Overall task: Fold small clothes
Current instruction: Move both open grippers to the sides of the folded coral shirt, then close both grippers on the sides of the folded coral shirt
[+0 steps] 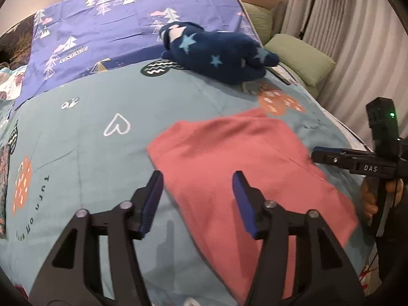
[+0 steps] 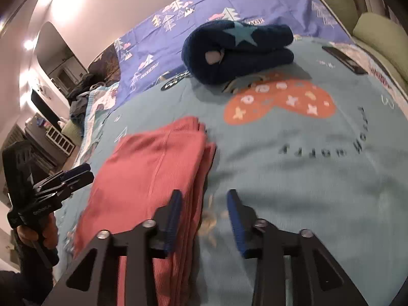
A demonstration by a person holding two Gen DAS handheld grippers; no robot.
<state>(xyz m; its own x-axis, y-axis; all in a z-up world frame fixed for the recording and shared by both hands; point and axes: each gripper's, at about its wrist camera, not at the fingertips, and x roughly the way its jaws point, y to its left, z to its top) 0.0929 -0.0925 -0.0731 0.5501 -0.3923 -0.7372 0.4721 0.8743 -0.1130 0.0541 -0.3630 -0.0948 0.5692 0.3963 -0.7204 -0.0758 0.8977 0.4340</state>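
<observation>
A folded pink garment (image 1: pixel 239 168) lies flat on the light blue bedspread (image 1: pixel 84 142); it also shows in the right wrist view (image 2: pixel 150 176) with its stacked layers along its right edge. My left gripper (image 1: pixel 197 178) is open and empty, hovering over the garment's near left edge. My right gripper (image 2: pixel 204 196) is open and empty, above the garment's right edge. In the left wrist view the right gripper (image 1: pixel 316 154) is at the garment's right side. In the right wrist view the left gripper (image 2: pixel 86 172) is at the garment's left.
A folded dark blue starred garment (image 1: pixel 219 53) lies farther back on the bed, also in the right wrist view (image 2: pixel 237 51). A purple sheet (image 1: pixel 114 25) covers the far bed. Green pillows (image 1: pixel 301 58) and a curtain (image 1: pixel 357 51) are to the right. A dark flat device (image 2: pixel 344 60) lies near the pillows.
</observation>
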